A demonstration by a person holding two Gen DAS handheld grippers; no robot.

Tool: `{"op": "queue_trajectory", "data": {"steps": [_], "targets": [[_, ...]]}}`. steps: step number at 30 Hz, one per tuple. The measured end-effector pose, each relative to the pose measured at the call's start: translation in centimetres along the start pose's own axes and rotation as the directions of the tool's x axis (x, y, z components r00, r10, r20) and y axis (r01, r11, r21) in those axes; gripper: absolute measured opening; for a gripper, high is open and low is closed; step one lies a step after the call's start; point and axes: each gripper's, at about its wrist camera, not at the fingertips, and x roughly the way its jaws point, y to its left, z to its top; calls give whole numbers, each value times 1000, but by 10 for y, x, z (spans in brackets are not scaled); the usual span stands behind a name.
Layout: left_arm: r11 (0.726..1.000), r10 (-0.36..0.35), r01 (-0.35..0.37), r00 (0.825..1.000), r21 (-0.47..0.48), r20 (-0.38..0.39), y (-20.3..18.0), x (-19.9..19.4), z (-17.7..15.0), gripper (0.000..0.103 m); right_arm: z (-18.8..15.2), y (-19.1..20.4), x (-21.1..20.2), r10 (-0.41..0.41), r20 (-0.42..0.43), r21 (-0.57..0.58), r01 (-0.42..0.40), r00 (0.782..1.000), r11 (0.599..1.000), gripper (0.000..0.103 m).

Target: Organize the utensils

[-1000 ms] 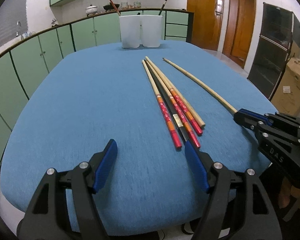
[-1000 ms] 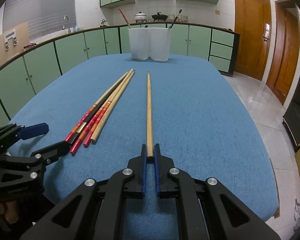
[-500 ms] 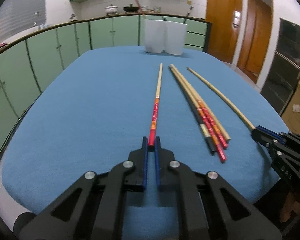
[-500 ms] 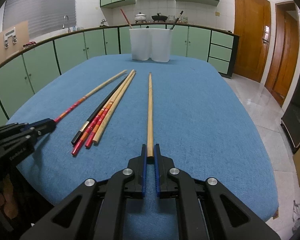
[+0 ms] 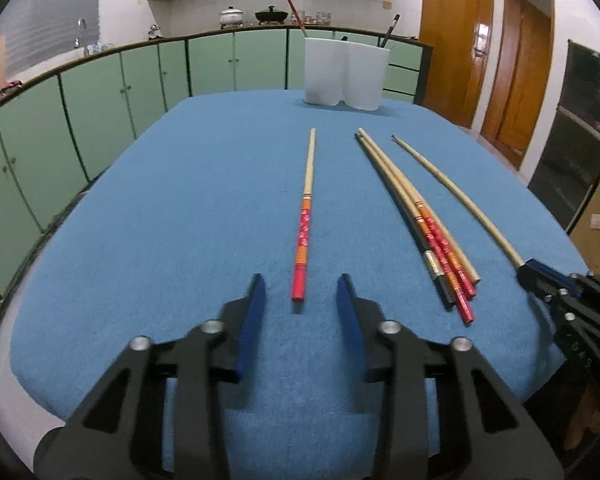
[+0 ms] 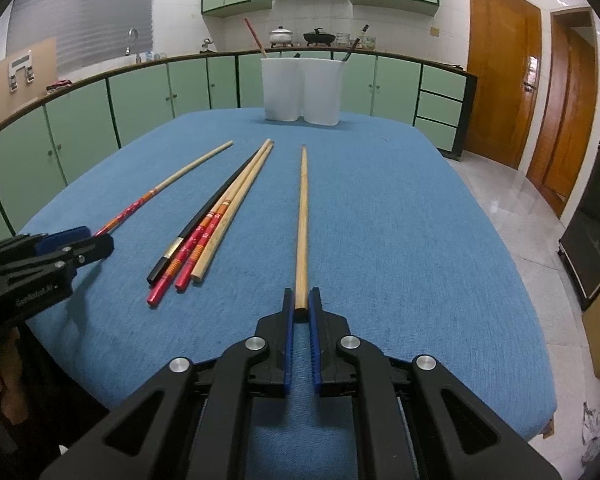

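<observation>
My left gripper [image 5: 300,300] hangs with jaws apart over the blue counter [image 5: 180,208], the red-handled chopstick [image 5: 305,224] lying free between them. Right of it sits a chopstick bundle [image 5: 428,228]; my right gripper [image 5: 540,276] holds a plain bamboo chopstick [image 5: 456,196].

Table [image 5: 180,220] cover: matt blue cloth, fine weave. Chopsticks [image 6: 302,216] pale smooth wood; some glossy red-painted ends [image 5: 302,256]. Holder [image 6: 300,92]: white matt plastic. Floor [image 6: 512,216] glossy tile.
</observation>
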Motion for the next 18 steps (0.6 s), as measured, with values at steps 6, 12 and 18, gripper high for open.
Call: {"op": "queue_trajectory", "data": {"steps": [6, 12, 18], "targets": [[998, -63, 63, 998, -20, -1, -2, -11, 1, 6, 3, 0, -5, 18, 1, 5, -18, 1000, 1000, 7], [993, -92, 94, 995, -78, 34, 1, -44, 17, 6, 12, 3, -35, 22, 63, 13, -23, 998, 1000, 7], [990, -97, 103, 993, -94, 71, 3, -80, 37, 6, 33, 2, -73, 20, 132, 34, -25, 991, 999, 7]]}}
